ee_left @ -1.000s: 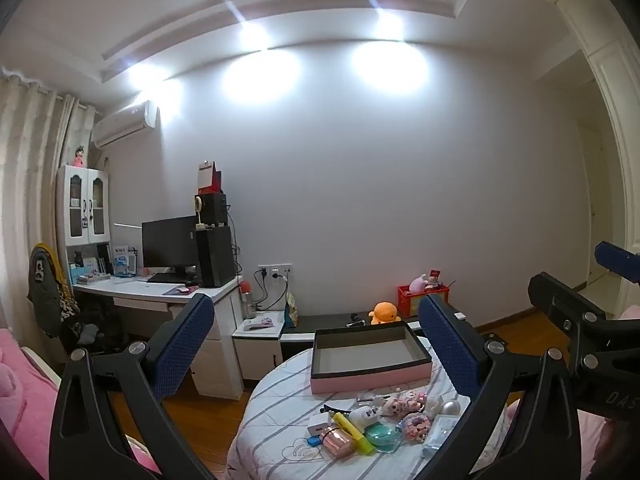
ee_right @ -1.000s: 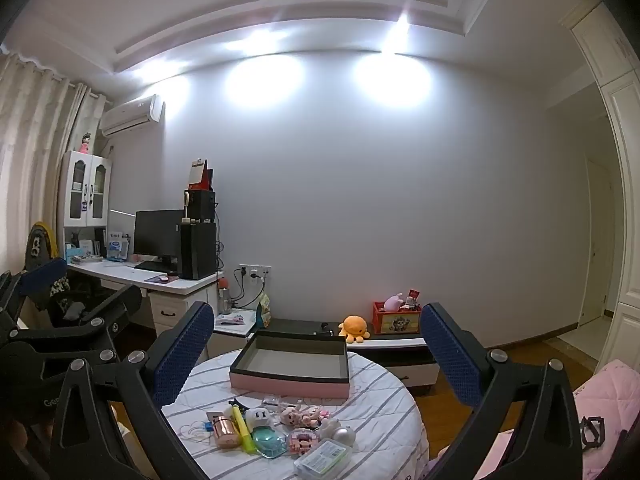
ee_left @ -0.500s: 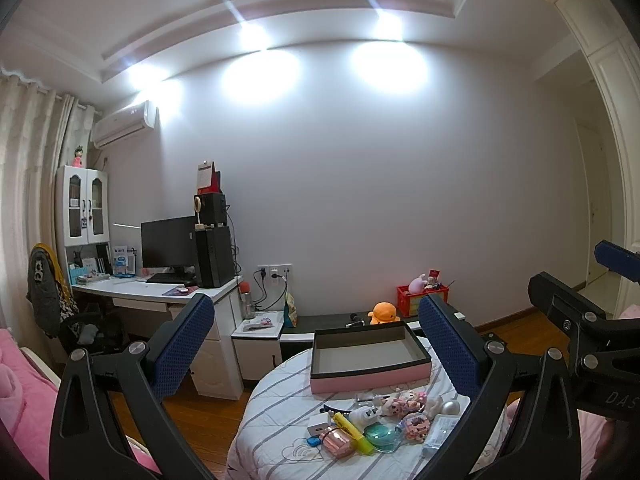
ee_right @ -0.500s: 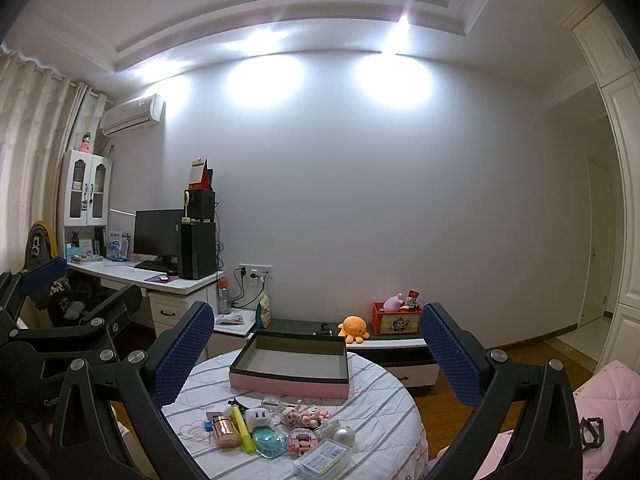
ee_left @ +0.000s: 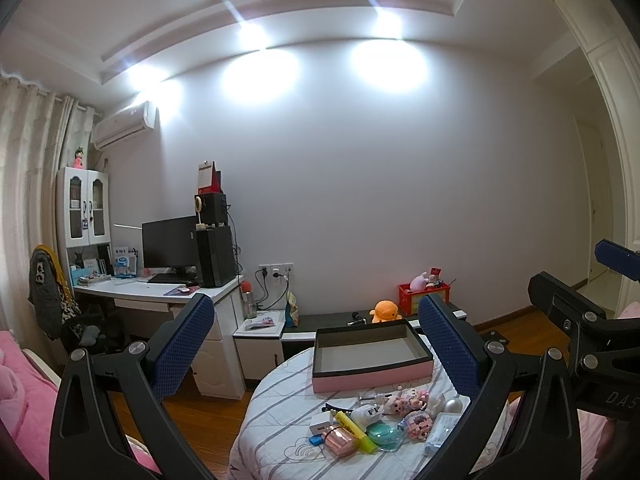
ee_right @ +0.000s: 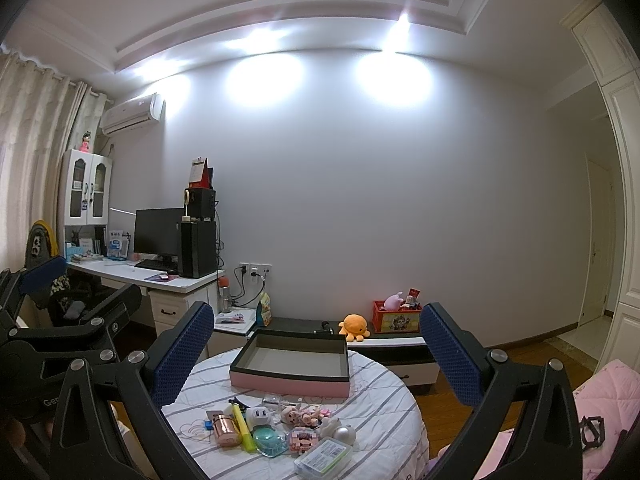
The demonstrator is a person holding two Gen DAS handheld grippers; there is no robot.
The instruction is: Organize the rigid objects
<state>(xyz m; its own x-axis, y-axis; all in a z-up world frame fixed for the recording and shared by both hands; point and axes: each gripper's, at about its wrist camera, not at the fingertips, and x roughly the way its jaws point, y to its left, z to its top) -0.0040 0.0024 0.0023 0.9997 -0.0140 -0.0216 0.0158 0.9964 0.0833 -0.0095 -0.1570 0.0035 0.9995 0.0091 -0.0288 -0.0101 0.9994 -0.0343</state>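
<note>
Right wrist view only: door [ee_right: 596, 252] (ajar)

Round table [ee_right: 384, 408] covered in striped cloth — soft, matt, quilted look. Pink box [ee_right: 290, 364]: card-like walls, matt, dark lining. At 7 o'clock of the box, rose-gold cylinder [ee_right: 226, 430] — glossy, metallic sheen. Yellow highlighter [ee_right: 244, 428]: smooth plastic. Teal round case [ee_right: 268, 440]: translucent glossy plastic. Floor [ee_right: 532, 356]: polished wood. Gripper pads [ee_right: 182, 356]: blue, dimpled, rubbery texture.
</note>
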